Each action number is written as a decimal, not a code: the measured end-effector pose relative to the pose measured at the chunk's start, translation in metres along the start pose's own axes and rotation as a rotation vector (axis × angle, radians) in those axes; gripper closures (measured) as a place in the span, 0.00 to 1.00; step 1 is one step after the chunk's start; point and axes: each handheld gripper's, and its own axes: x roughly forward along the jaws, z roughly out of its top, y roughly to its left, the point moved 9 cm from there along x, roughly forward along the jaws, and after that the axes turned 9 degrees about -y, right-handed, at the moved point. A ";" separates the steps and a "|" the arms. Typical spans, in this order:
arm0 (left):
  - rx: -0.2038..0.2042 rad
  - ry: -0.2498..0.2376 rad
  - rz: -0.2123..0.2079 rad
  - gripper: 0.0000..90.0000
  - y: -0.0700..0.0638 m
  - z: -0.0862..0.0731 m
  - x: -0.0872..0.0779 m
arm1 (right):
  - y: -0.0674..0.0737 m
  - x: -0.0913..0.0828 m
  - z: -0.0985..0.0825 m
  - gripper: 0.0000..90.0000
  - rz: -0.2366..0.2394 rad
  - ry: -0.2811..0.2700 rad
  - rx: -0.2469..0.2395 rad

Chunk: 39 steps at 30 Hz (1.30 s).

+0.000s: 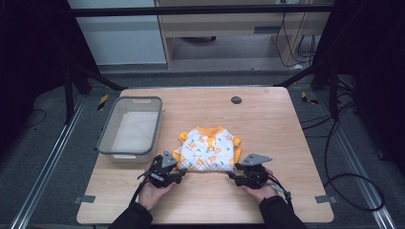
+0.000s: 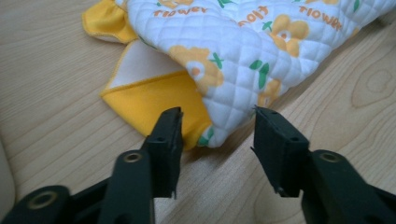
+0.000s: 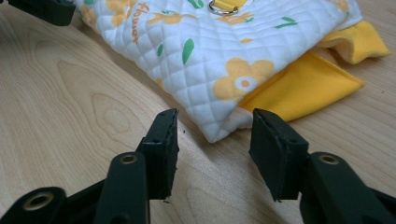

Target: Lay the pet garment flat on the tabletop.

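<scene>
A small quilted white garment with orange flowers and yellow trim lies flat in the middle of the wooden table. My left gripper is open at its near left corner; that corner lies between the jaws, with nothing closed on it. My right gripper is open at the near right corner, and the white hem corner sits just ahead of the gap between its jaws. A metal ring shows on the garment's front.
A grey plastic basket stands at the table's left, close beside my left hand. A dark round grommet is set in the far part of the tabletop. Black frame legs and cables flank the table.
</scene>
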 end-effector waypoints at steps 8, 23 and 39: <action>-0.010 0.042 -0.032 0.89 0.000 -0.004 0.005 | 0.000 0.005 -0.001 0.89 -0.015 0.027 -0.021; -0.023 -0.086 -0.185 0.94 -0.025 0.035 -0.053 | 0.018 -0.043 0.027 0.98 0.095 -0.081 0.002; -0.207 -0.018 -0.048 0.92 0.023 0.046 0.010 | -0.033 0.003 0.040 0.95 -0.049 0.040 0.128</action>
